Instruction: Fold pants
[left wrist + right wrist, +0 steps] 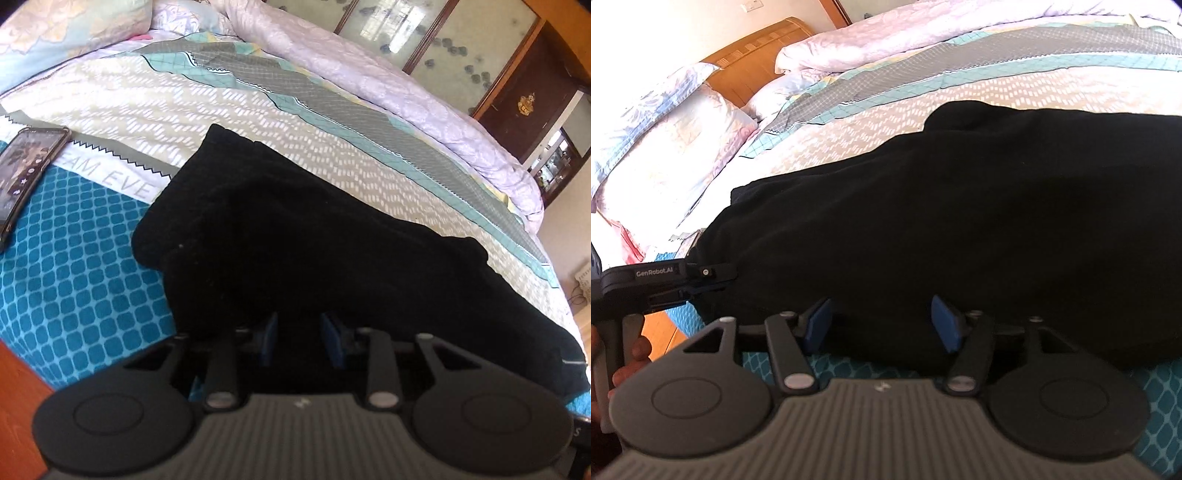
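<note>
Lying across the patterned bedspread [110,258], black pants [295,240] meet both grippers: left gripper [298,338] narrowly parted, right gripper [882,325] wide, neither visibly clamping.

"GenRobot.AI" on left gripper [713,282]; "AM EVE" on bedsheet [110,177].

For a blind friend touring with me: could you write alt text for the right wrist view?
Black fabric pants lie across a patterned bedspread, with the right gripper open at their near edge. The left gripper is at their left end, and pale pillows lie beyond.
</note>
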Demonstrator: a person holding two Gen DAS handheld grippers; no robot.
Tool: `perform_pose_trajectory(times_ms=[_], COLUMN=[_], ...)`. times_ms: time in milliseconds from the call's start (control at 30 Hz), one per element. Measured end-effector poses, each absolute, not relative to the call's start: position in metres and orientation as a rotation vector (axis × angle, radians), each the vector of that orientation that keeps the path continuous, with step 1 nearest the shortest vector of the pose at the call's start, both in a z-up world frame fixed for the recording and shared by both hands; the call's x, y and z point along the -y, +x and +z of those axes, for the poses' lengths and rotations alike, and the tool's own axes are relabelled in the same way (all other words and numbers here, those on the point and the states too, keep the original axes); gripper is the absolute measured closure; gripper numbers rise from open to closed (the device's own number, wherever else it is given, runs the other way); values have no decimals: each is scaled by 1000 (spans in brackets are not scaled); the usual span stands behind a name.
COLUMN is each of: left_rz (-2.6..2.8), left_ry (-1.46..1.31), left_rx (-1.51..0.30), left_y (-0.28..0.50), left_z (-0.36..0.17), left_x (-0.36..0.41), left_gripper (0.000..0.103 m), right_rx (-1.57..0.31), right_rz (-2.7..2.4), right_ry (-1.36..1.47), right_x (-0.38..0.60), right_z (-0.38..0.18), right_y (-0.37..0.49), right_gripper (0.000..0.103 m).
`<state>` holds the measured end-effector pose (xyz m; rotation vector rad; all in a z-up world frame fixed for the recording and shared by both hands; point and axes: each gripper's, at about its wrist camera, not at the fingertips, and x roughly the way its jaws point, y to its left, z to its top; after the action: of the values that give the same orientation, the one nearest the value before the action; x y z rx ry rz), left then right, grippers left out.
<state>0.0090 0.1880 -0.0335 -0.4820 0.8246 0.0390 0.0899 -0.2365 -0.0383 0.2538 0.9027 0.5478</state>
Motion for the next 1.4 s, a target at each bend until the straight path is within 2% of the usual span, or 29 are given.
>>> perform_pose_trajectory(times_ms=[200, 700, 1067, 1400], left_rz=[59, 56, 47, 45], left_ry=[-387, -397, -371, -366], left_rx=[-822, -814, -811, -811], left_y=[-7, -8, -7, -7], left_z=[-12, -14, -13, -13], left_x=[-167, -170, -166, -166], left_gripper=[74, 73, 66, 65], right_rx=[-902, -894, -893, -891], right_rz=[554, 561, 558, 553], right_ry=[306, 333, 335, 336], right_x=[243, 248, 247, 244], right_z=[-43, -44, -44, -43], right_y=[93, 91, 91, 92], right_gripper=[40, 40, 40, 40])
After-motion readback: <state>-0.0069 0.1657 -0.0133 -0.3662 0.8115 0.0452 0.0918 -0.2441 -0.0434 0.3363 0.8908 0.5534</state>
